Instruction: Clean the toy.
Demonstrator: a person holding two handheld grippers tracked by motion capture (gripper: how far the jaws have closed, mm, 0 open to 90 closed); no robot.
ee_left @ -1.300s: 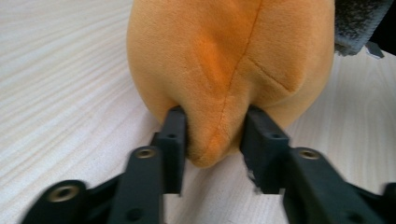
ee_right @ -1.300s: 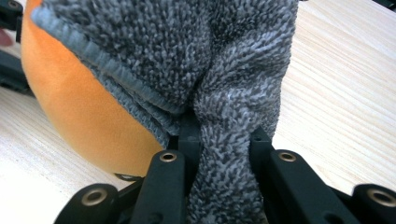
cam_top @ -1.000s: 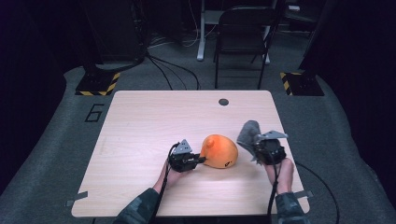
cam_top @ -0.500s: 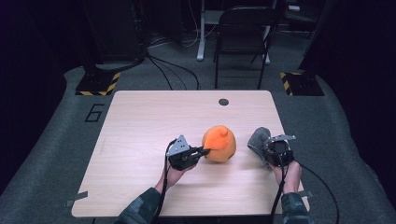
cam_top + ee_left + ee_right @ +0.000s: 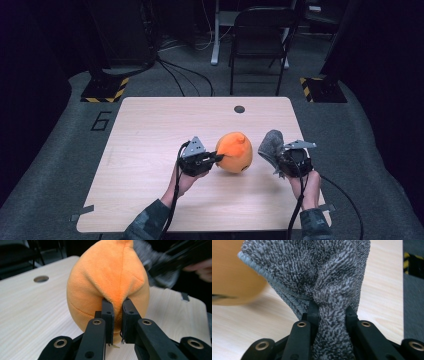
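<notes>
An orange plush toy [image 5: 234, 151] stands upright near the middle of the wooden table [image 5: 150, 130]. My left gripper [image 5: 216, 159] is shut on a pinched fold of its fabric at the toy's left side. In the left gripper view the orange plush toy [image 5: 107, 282] looms large, and my left gripper [image 5: 117, 312] has the fold squeezed between its jaws. My right gripper [image 5: 278, 159] is shut on a grey cloth [image 5: 270, 145], held just right of the toy. Bunched between the jaws of my right gripper [image 5: 332, 312], the grey cloth [image 5: 312, 270] rises in the right gripper view.
A round cable hole [image 5: 239, 109] sits near the table's far edge. A black chair [image 5: 257, 30] stands behind the table. Yellow-black striped bases [image 5: 105, 90] rest on the floor at both sides. Bare tabletop extends to the left.
The orange toy has been lifted from lying low to standing taller, pulled up by my left gripper. The right gripper with the cloth has shifted slightly.
</notes>
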